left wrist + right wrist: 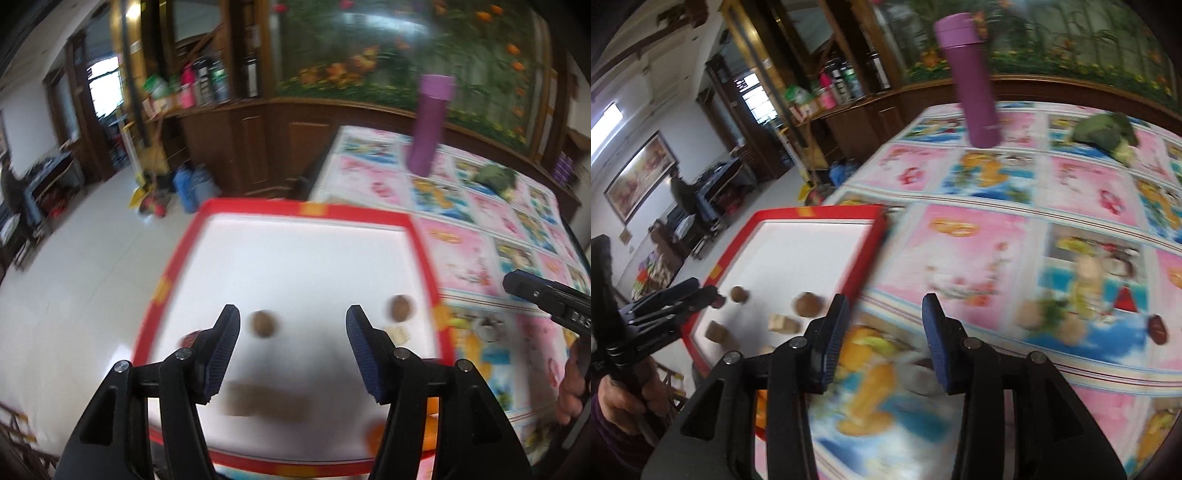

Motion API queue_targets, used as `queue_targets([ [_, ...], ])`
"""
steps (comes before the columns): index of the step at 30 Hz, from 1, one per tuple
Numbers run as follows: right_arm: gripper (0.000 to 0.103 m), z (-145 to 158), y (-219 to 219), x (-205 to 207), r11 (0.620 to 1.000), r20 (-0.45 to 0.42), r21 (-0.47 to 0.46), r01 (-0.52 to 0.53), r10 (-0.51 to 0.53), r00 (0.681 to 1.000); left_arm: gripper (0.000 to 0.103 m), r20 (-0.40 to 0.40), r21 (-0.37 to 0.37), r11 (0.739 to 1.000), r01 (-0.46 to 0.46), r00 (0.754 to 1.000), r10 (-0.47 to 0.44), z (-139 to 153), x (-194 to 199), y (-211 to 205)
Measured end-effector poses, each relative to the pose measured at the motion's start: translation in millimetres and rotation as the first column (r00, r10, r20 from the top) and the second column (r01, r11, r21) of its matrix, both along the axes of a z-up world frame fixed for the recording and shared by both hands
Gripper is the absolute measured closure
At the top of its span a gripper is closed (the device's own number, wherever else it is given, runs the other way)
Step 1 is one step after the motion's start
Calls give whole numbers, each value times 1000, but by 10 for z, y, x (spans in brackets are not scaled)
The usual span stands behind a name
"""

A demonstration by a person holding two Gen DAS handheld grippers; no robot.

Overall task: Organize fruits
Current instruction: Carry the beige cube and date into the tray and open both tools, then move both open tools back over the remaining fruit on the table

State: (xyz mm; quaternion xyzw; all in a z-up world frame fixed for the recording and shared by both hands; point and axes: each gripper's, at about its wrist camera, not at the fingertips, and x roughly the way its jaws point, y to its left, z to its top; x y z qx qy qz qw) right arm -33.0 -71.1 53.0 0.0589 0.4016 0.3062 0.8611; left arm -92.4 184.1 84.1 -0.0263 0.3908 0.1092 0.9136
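Note:
A red-rimmed white tray (306, 211) (875, 229) lies at the table's left end. Two round brown fruits (263, 324) (399, 307) rest on it, seen too as brown fruits (738, 294) (808, 304) beside pale blocks (783, 323). My left gripper (291, 336) hovers open over the tray, one brown fruit ahead between its fingers, nothing held. My right gripper (884, 325) is open above the tablecloth, empty. On the cloth lie a blurred tan fruit (1071, 330) and a dark red fruit (1158, 326). An orange piece (375, 435) sits at the tray's near edge.
A purple bottle (430, 123) (973, 79) stands at the table's far side. A green vegetable (495, 177) (1106, 133) lies to its right. The table wears a colourful cartoon cloth (997, 229). White floor and wooden cabinets lie left; a person (681, 192) stands far off.

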Motion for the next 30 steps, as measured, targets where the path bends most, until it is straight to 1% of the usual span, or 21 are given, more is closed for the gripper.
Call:
queue_targets([
  [3,59,-24,-353,10,998,5,-20,62,-61,998,43,-3,7,997,74,997,-73,33,79,-309],
  [6,59,-60,-731,-7,992,3,-33,119,-119,993,43,-17,17,989,146,989,-146,25,189,-594],
  [9,59,-132,-945,23,990,-23,-32,139,-140,990,43,-35,38,977,208,978,-207,-7,302,-873],
  [11,59,-194,-984,72,992,-44,-45,118,-120,992,43,-36,38,970,238,971,-237,-10,336,-1029],
  [13,59,-241,-939,97,992,-41,-72,106,-110,993,43,-32,31,965,261,965,-260,-7,349,-1135],
  [17,59,-317,-816,128,990,-28,-118,80,-84,996,43,-40,30,959,282,959,-281,-13,339,-1212],
  [20,59,-363,-829,139,985,-20,-150,82,-86,996,43,-46,31,958,284,958,-282,-26,337,-1223],
  [25,59,-205,-1087,101,977,42,-146,152,-148,988,42,-53,16,953,303,952,-302,-28,413,-1301],
  [27,60,-164,-1220,111,969,61,-153,192,-185,981,42,-53,35,944,329,944,-327,-45,476,-1392],
  [28,60,-155,-1293,126,960,72,-167,224,-214,974,42,-65,48,937,347,937,-344,-75,533,-1464],
  [30,60,-157,-1431,161,943,80,-191,272,-262,962,42,-81,39,923,382,922,-378,-136,615,-1558],
])
